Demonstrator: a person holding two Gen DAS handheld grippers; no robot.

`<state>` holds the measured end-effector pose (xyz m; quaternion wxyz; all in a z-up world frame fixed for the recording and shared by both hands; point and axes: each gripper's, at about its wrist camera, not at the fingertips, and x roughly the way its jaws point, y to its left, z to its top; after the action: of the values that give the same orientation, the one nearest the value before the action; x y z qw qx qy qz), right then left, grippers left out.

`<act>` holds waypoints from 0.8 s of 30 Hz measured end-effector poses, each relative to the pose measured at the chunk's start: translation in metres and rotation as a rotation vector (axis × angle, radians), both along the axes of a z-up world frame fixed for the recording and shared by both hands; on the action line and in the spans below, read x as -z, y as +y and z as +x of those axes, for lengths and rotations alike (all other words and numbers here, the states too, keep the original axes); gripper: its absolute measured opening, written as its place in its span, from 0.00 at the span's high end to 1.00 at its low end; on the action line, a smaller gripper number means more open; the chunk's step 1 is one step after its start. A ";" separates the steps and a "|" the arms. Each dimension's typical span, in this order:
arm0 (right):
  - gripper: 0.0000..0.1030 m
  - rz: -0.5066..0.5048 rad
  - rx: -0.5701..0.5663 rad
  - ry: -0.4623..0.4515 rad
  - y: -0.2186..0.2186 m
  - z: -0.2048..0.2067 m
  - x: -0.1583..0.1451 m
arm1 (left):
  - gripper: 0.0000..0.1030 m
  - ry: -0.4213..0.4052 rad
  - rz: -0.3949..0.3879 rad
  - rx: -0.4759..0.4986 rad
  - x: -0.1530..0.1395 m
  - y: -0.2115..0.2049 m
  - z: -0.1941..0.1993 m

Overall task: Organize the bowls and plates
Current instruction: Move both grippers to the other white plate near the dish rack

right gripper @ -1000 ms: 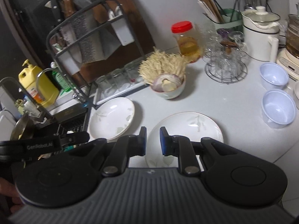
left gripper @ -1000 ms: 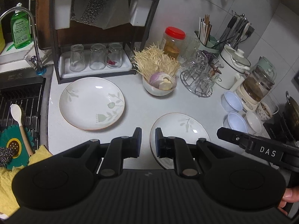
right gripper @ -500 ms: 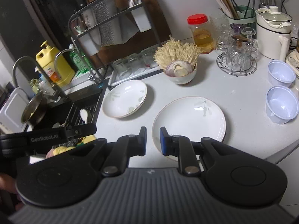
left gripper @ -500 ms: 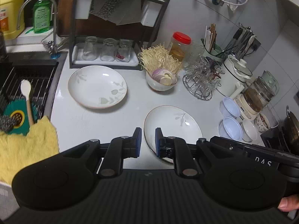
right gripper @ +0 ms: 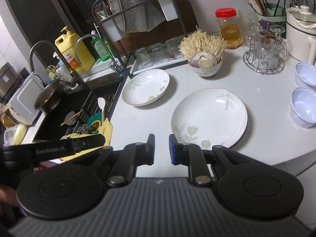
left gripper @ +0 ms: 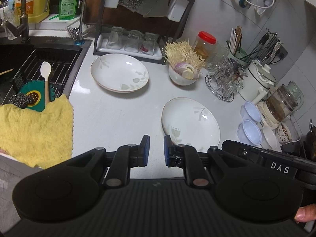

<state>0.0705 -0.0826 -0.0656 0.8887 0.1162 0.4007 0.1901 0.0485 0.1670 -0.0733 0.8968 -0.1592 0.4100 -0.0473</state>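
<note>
plates are sitting on the white countertop (left gripper: 118, 122) — a deep plate (left gripper: 119, 76) with a pale leaf print is lying near the dish rack (left gripper: 138, 19), and a flatter floral plate (left gripper: 190, 123) is resting closer to the counter's front edge, well apart from the first. two lilac plastic bowls (right gripper: 304, 106) are standing side by side at the right of the counter, and a white bowl (left gripper: 182, 77) holding enoki mushrooms and a cut onion is sitting between the deep plate and a wire stand of glass cups (left gripper: 224, 83).

the left gripper (left gripper: 156, 150) is hovering over bare counter just left of the floral plate's near rim, its blue-padded fingers nearly together with only a narrow gap and nothing between them. the right gripper (right gripper: 161, 149) is hanging over the counter beside that same plate's near-left rim, its jaws likewise drawn close and gripping nothing — neither one is touching a plate.

at the left, a sink (left gripper: 29, 69) is holding a white spoon (left gripper: 45, 79), and a yellow cloth (left gripper: 37, 130) is draping over its near edge. a red-lidded jar (right gripper: 229, 27) is standing behind the mushroom bowl.
</note>
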 end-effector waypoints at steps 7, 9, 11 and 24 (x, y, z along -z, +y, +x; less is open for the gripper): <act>0.82 -0.005 0.020 0.015 0.009 0.009 0.005 | 0.84 0.014 -0.022 -0.004 0.010 0.015 0.021; 0.82 -0.007 0.036 0.018 0.012 0.017 0.007 | 0.84 0.012 -0.025 0.000 0.011 0.023 0.031; 0.82 -0.014 0.047 0.023 0.017 0.027 0.008 | 0.84 0.020 -0.027 -0.004 0.013 0.031 0.043; 0.81 -0.035 0.048 0.036 0.055 0.098 0.010 | 0.74 0.045 -0.029 0.001 0.029 0.078 0.130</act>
<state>0.1682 -0.0276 -0.0758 0.8876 0.1137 0.4168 0.1598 0.1787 0.2450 -0.1021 0.8850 -0.1729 0.4294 -0.0502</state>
